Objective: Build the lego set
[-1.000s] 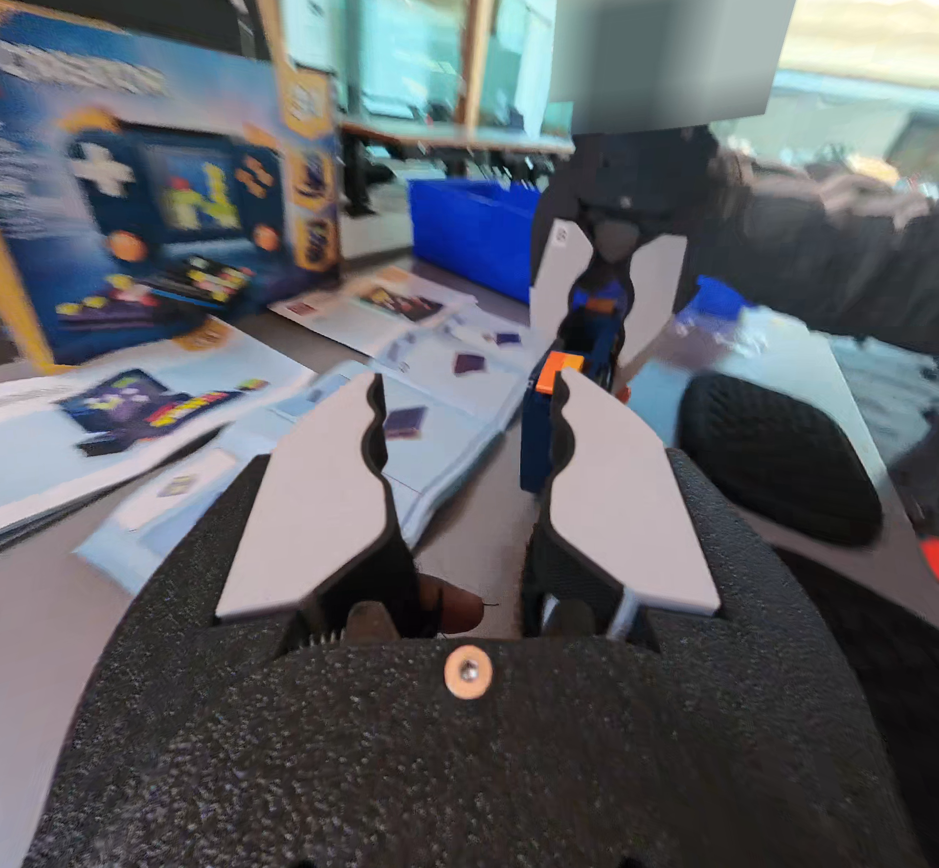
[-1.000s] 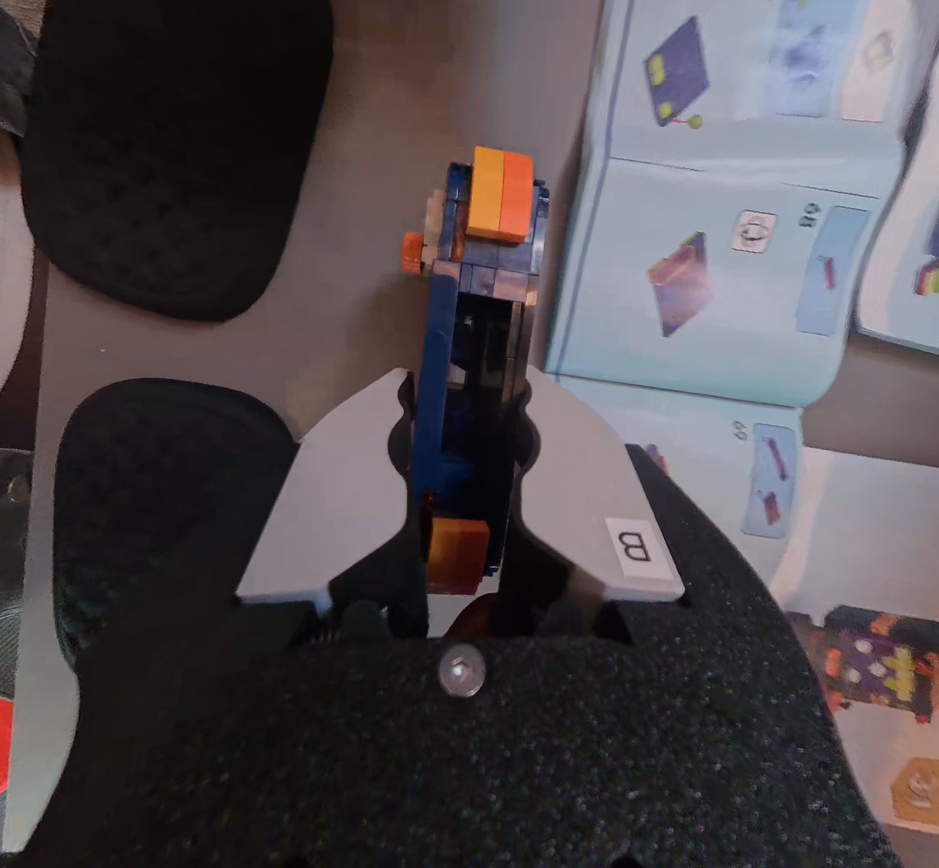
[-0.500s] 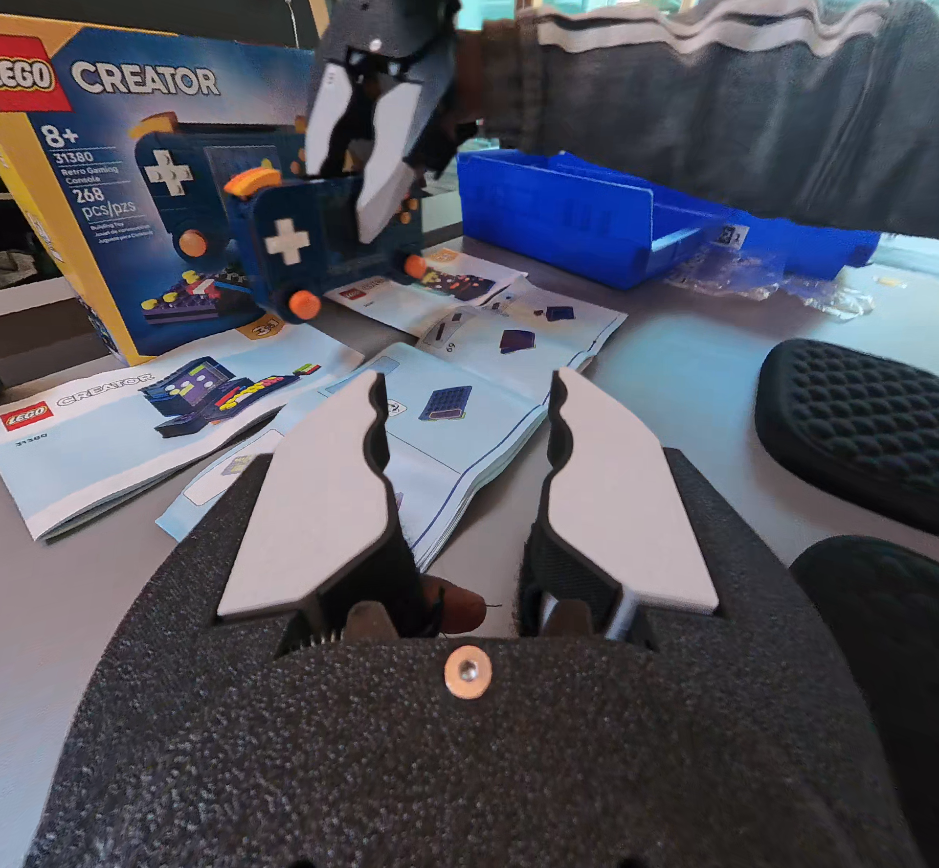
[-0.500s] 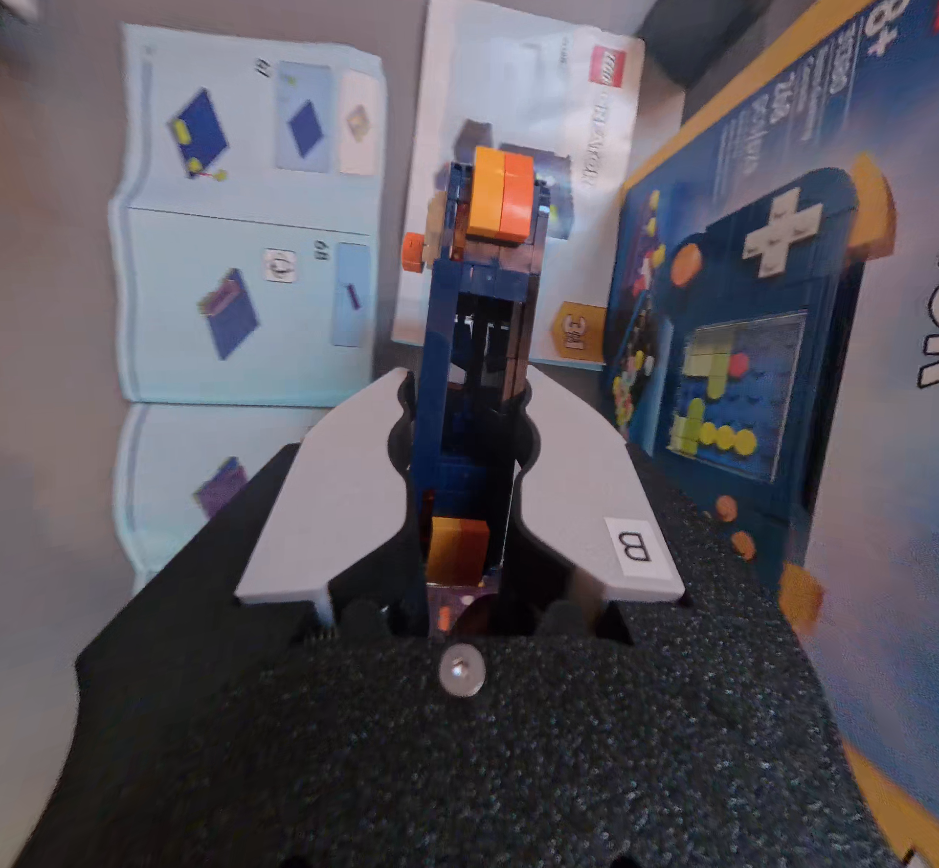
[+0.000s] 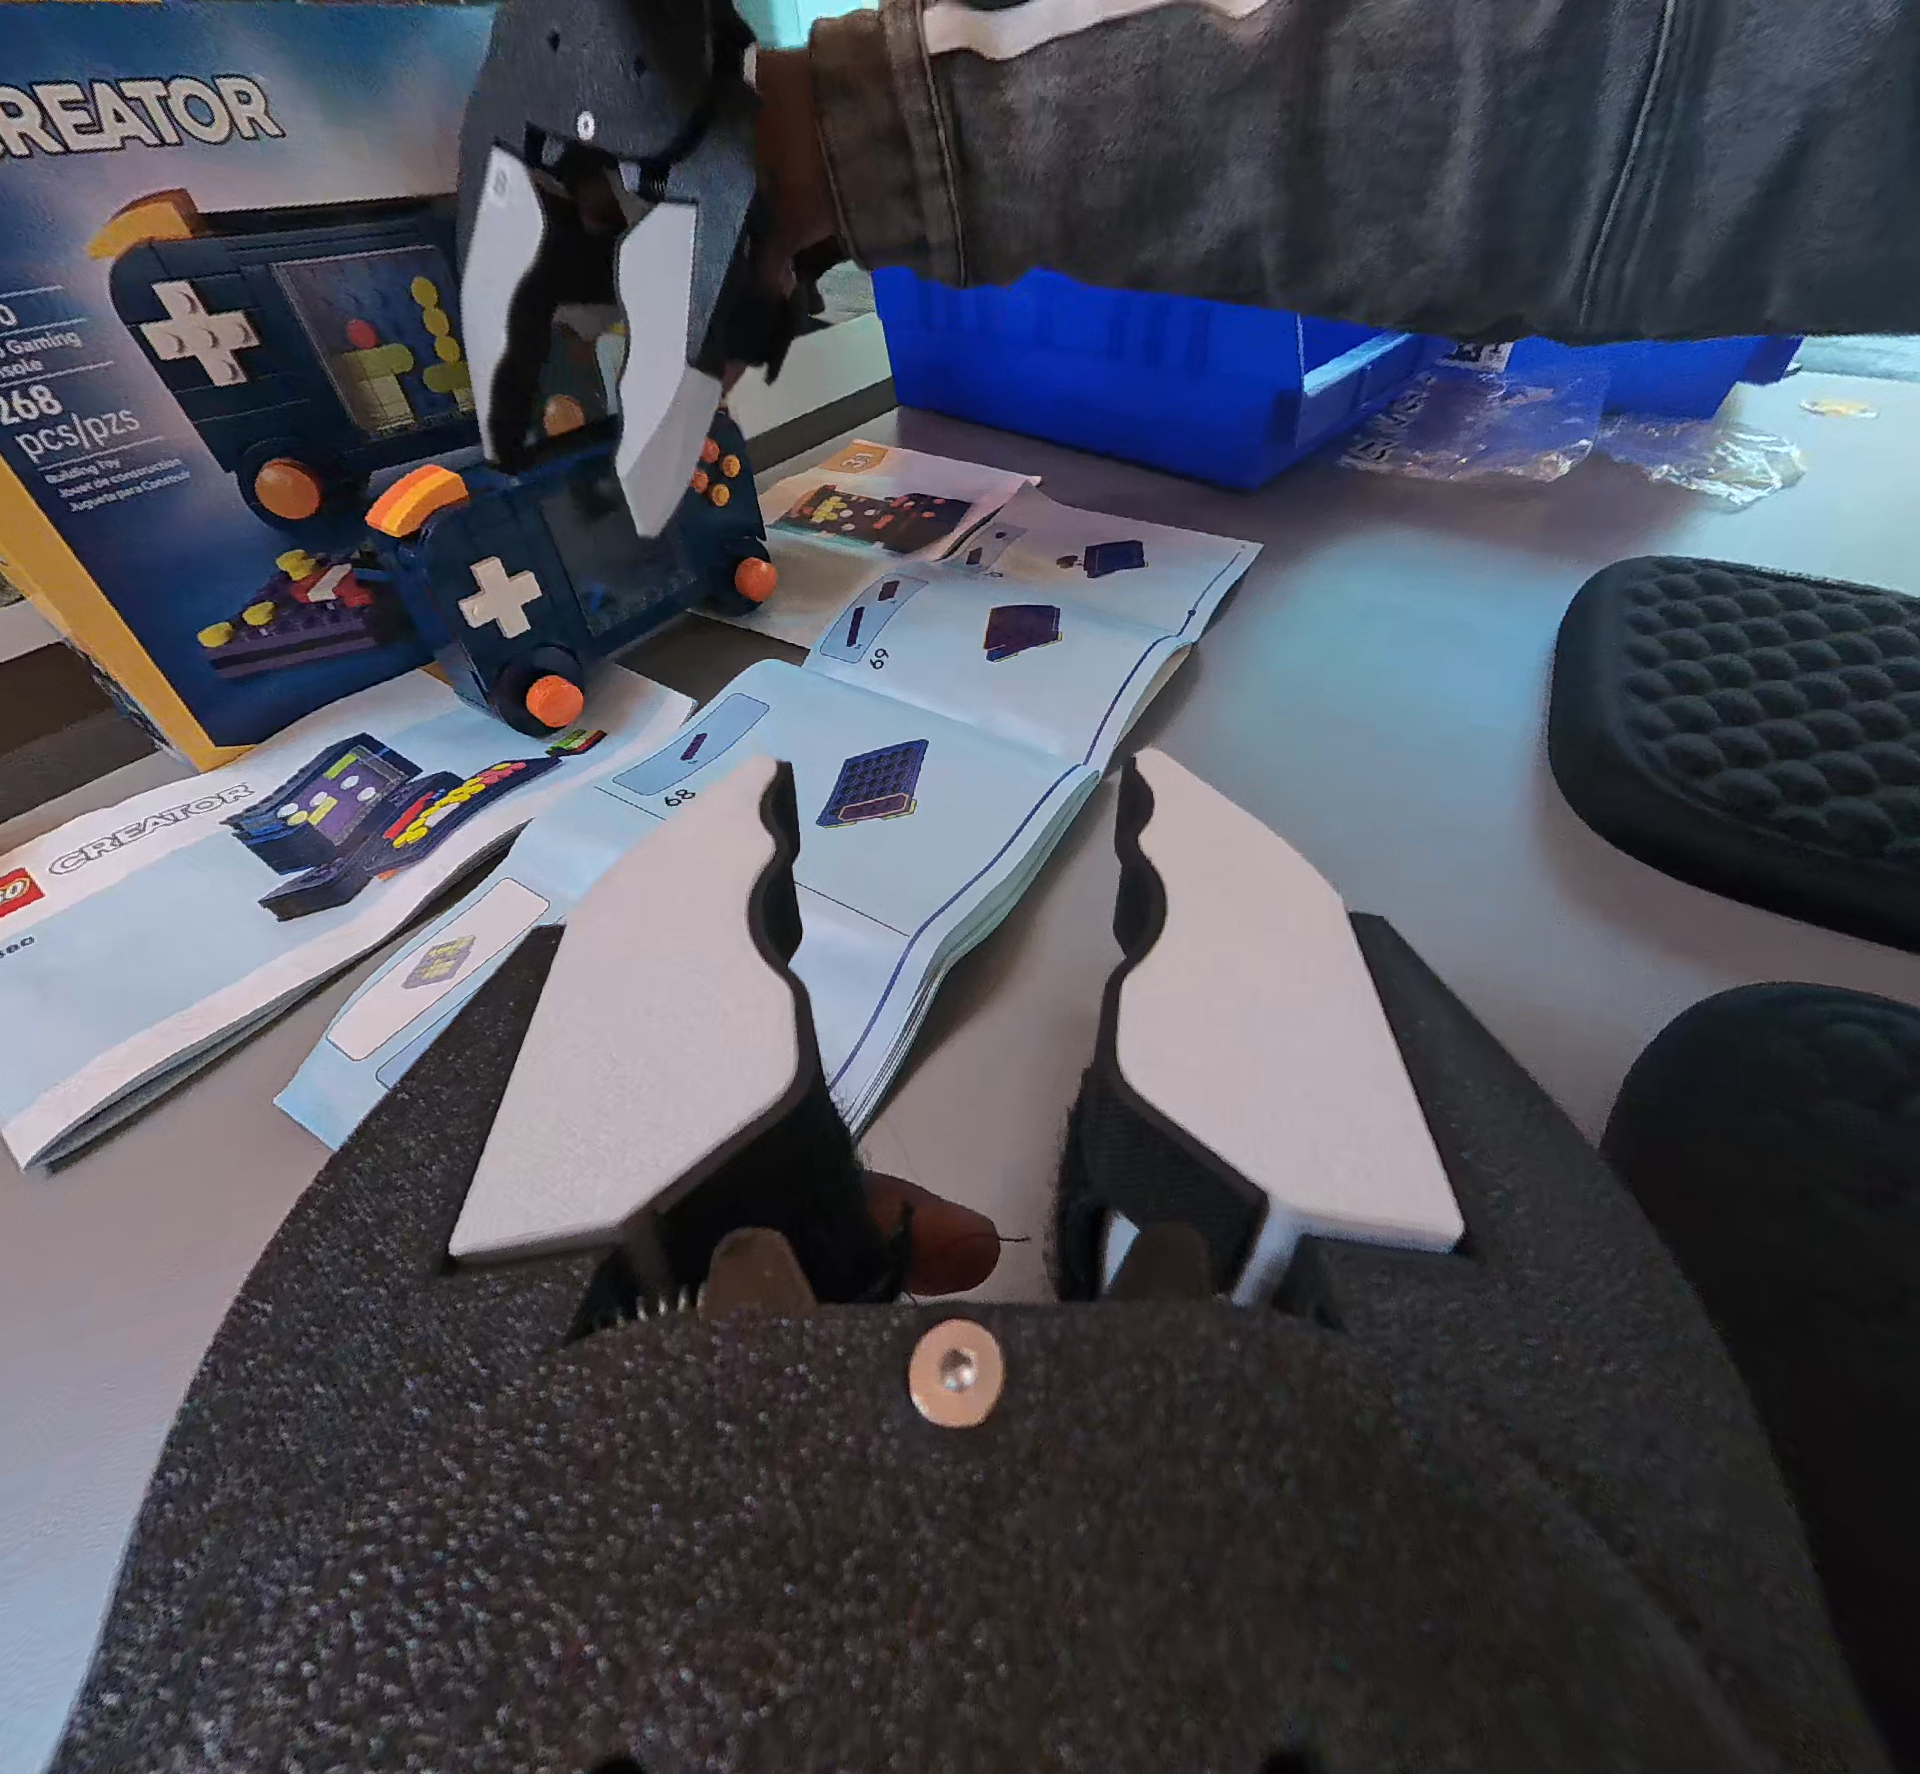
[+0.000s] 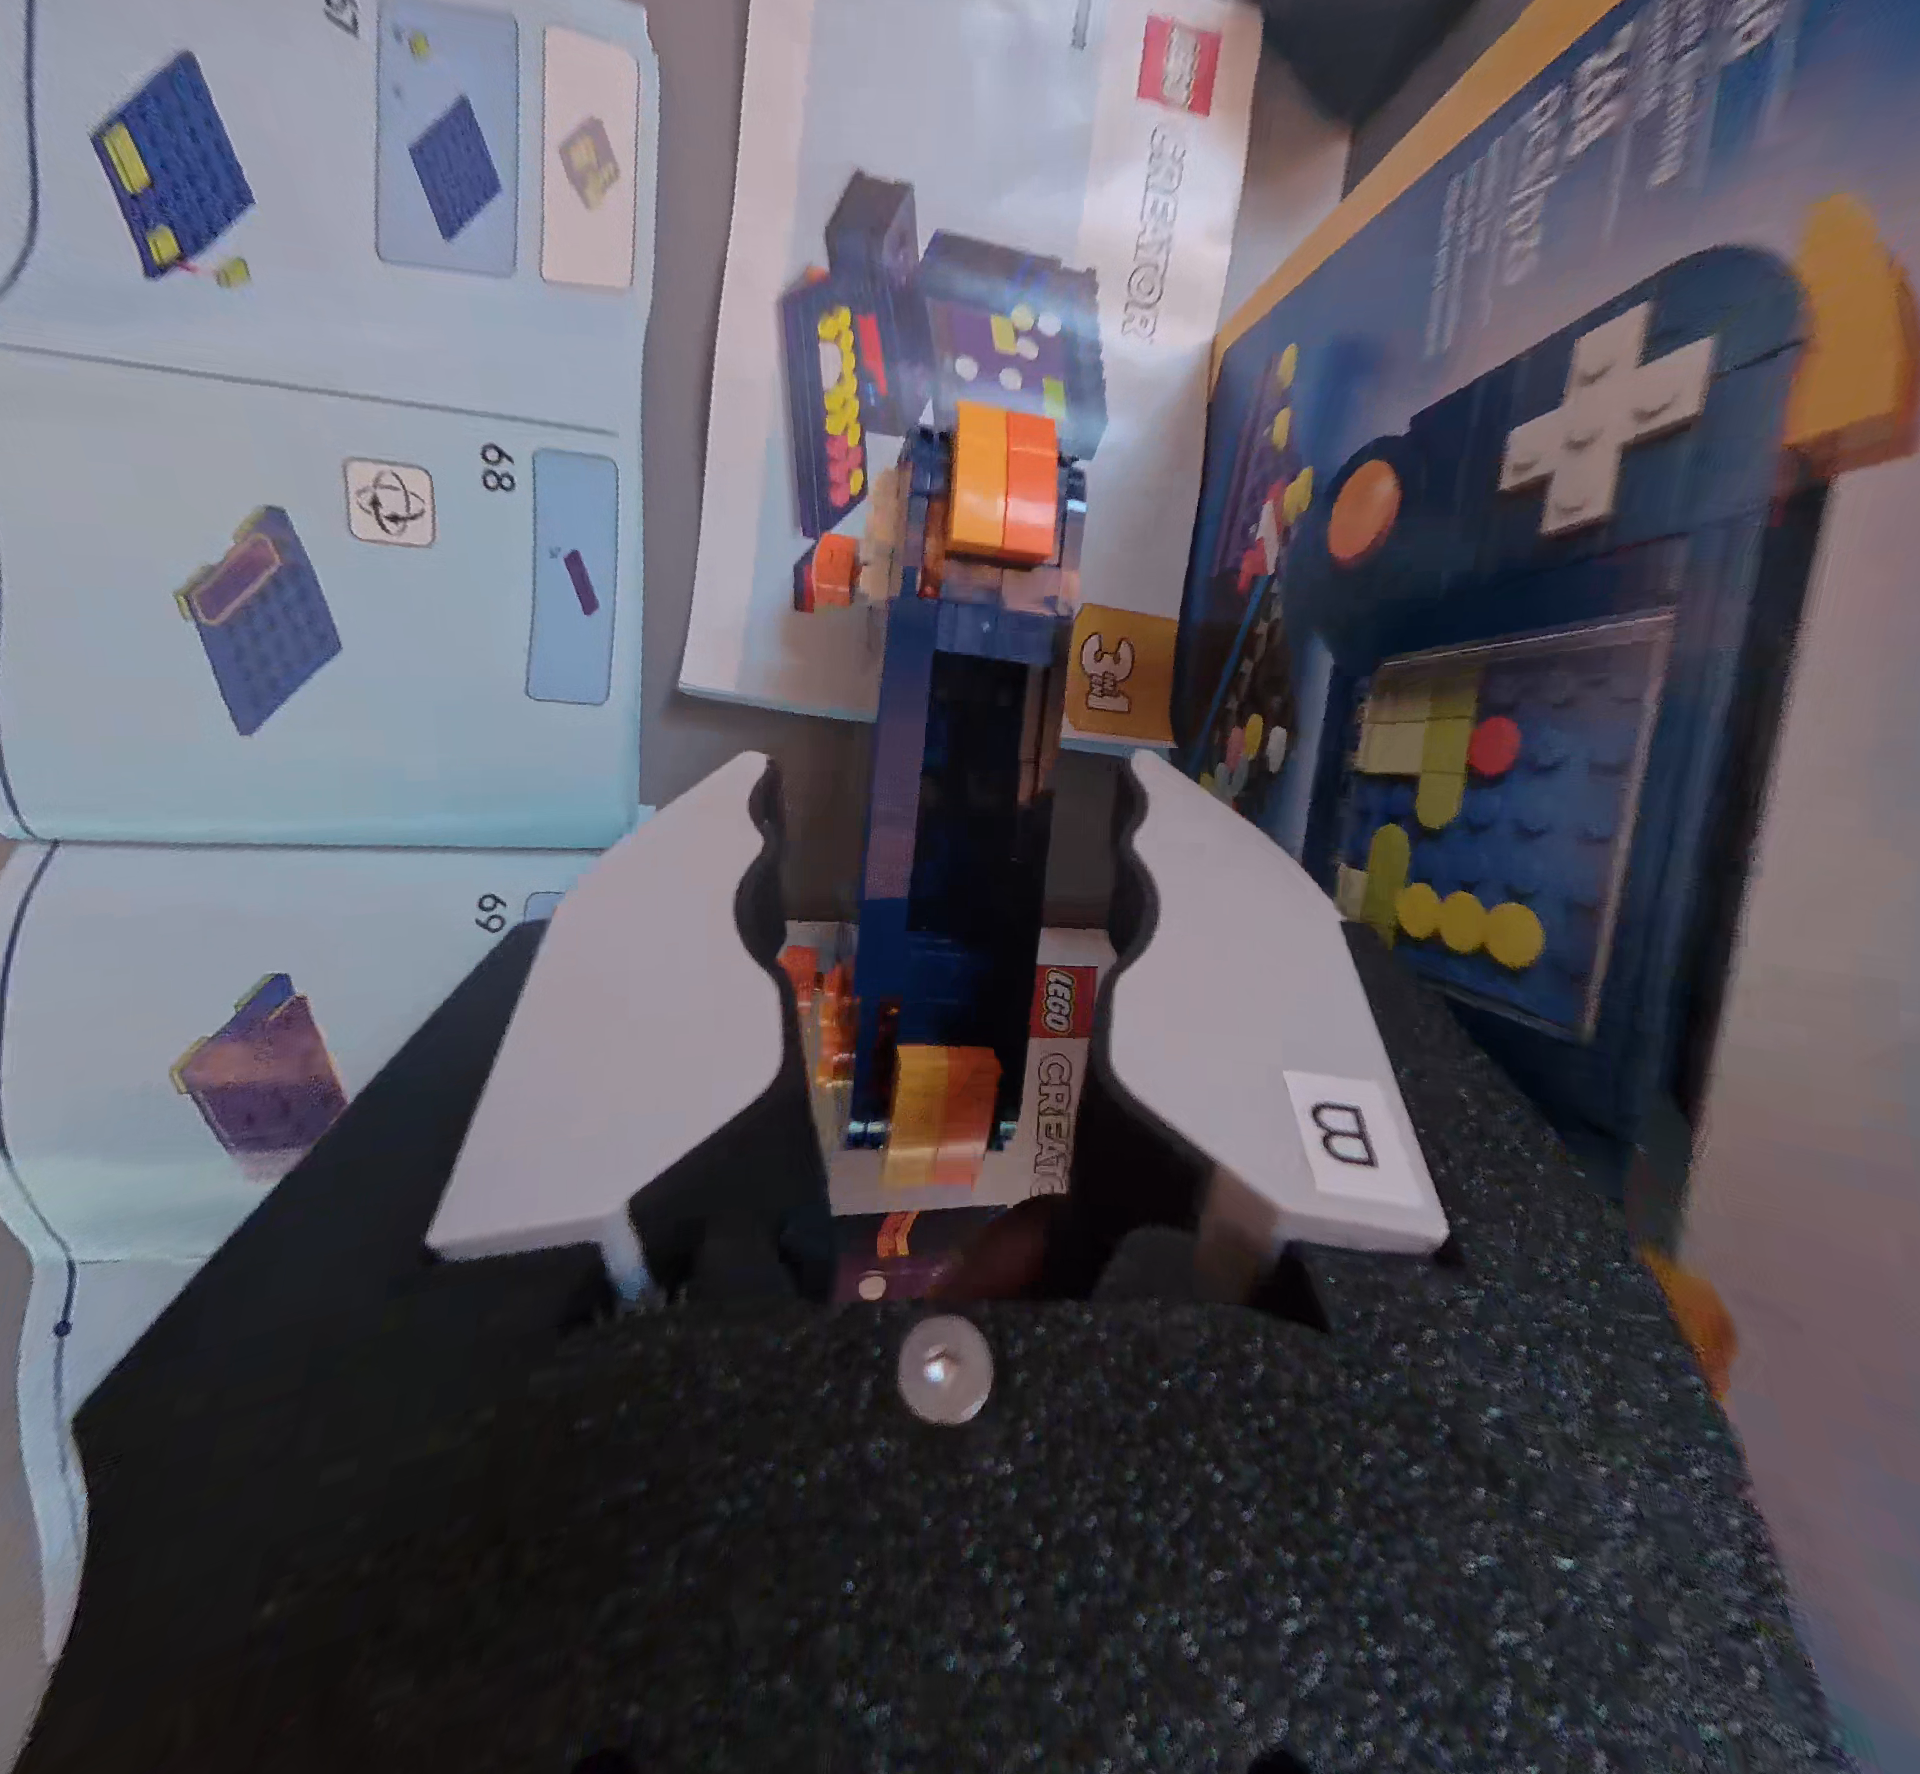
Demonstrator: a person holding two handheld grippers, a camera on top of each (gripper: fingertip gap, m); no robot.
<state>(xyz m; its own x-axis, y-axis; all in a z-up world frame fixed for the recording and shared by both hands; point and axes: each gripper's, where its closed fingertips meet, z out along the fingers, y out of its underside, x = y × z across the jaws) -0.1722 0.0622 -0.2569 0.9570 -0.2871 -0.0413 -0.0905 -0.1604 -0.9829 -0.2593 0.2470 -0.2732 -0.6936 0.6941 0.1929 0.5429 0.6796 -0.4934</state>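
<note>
Lego console (image 5: pixel 582 571), dark blue with orange knobs and a white cross pad, now sits in front of the set box (image 5: pixel 208 353), its lower corner on or just above the closed booklet (image 5: pixel 156 945); I cannot tell if it has full contact. Half a second ago it was lifted and pinched in my right gripper (image 5: pixel 566 405); a second ago it was over bare table (image 5: pixel 1351 685) away from the box.

Right gripper: fingers now spread, gaps visible on both sides of the console in the right wrist view (image 6: pixel 956 841). Released, hanging right above it.

Left gripper (image 5: pixel 951 831): parted, nothing between the fingers, well back from the box, over the open instruction booklet (image 5: pixel 935 685).

Blue bin (image 5: pixel 1091 363) and clear plastic bags (image 5: pixel 1558 425) further from the box, past the booklets. Black pads (image 5: pixel 1745 737) on the far side of the table from the box.

Reading: console looks complete and matches the box picture. I judge this as the display step, build near finished. Risk: it stands tilted and may tip as the right gripper lifts away.
</note>
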